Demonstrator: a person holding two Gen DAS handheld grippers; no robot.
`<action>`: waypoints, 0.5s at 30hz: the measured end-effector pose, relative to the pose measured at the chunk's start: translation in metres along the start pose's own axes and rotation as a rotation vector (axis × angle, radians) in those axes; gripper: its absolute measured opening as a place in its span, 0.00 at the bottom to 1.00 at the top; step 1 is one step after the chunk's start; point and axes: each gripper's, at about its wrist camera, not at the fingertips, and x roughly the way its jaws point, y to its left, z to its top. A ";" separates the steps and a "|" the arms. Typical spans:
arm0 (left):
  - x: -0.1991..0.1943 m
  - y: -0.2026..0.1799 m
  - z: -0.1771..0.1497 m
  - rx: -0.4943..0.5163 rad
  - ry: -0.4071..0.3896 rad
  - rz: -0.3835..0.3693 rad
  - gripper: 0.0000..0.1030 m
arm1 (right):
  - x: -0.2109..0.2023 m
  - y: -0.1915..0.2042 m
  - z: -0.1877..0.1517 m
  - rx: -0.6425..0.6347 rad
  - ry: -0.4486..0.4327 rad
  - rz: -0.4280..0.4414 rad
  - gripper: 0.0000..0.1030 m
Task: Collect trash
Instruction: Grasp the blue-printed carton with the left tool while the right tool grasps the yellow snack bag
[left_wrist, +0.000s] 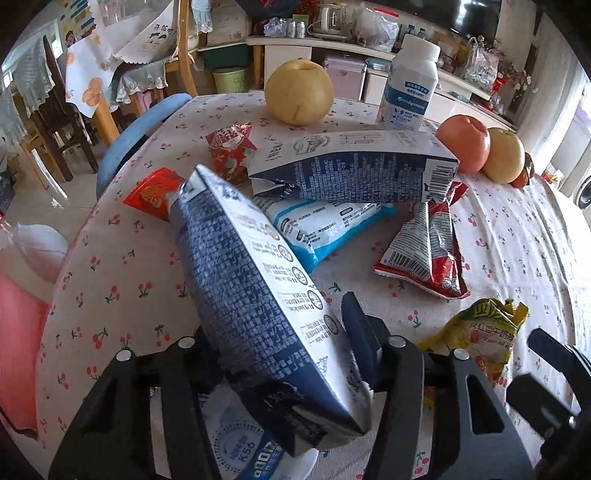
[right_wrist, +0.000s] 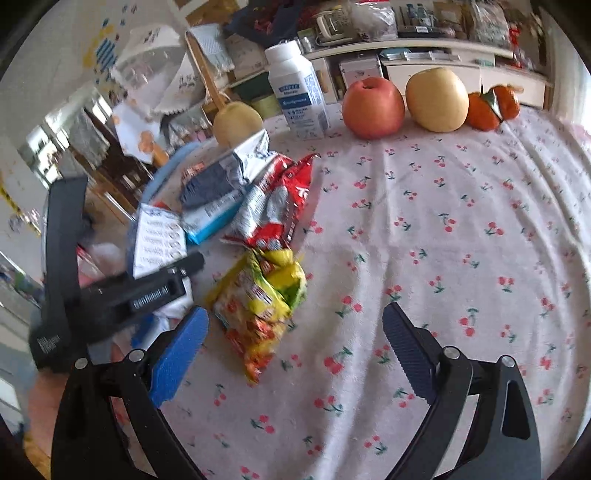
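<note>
- Table (right_wrist: 461, 206): round, under a white cloth printed with red cherries; fills most of both views.
- Blue-and-white carton (left_wrist: 258, 295): clamped in the left gripper (left_wrist: 288, 354), tilted, running from the lower centre of the left wrist view up toward mid-left. One dark blue pad presses its right face; the other pad is hidden behind the carton. In the right wrist view it shows at mid-left with the left tool's black frame in front.
- Second carton (left_wrist: 354, 166): same print, lying on its side at centre of the left wrist view, resting on top of a light blue-and-white pouch (left_wrist: 325, 225).
- Right gripper (right_wrist: 295, 347): jaws wide apart, nothing between them but cloth; blue pads at lower left and lower right of its own view.
- Yellow wrapper (right_wrist: 266, 302): crumpled, on the cloth just above the right gripper's left pad, not touching it.
- Red-and-white wrapper (left_wrist: 424, 251): right of centre in the left view, just beside the pouch.
- Small red wrappers (left_wrist: 229, 147): upper left of the pile, one partly behind the held carton.
- White bottle (left_wrist: 410, 85): upright, upper right of centre in the left view.
- Fruit at the far edge: yellow pear (left_wrist: 299, 92), red apple (right_wrist: 373, 107), second pear (right_wrist: 437, 99), tangerines (right_wrist: 493, 105).
</note>
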 end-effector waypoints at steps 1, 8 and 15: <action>-0.001 0.000 -0.001 0.000 -0.002 -0.008 0.52 | 0.001 0.000 0.000 0.011 -0.004 0.014 0.92; -0.010 0.010 -0.001 -0.013 -0.024 -0.059 0.43 | 0.012 0.002 0.003 0.034 -0.008 0.073 0.75; -0.019 0.022 -0.005 -0.023 -0.038 -0.109 0.40 | 0.026 0.011 0.000 -0.013 -0.012 0.050 0.63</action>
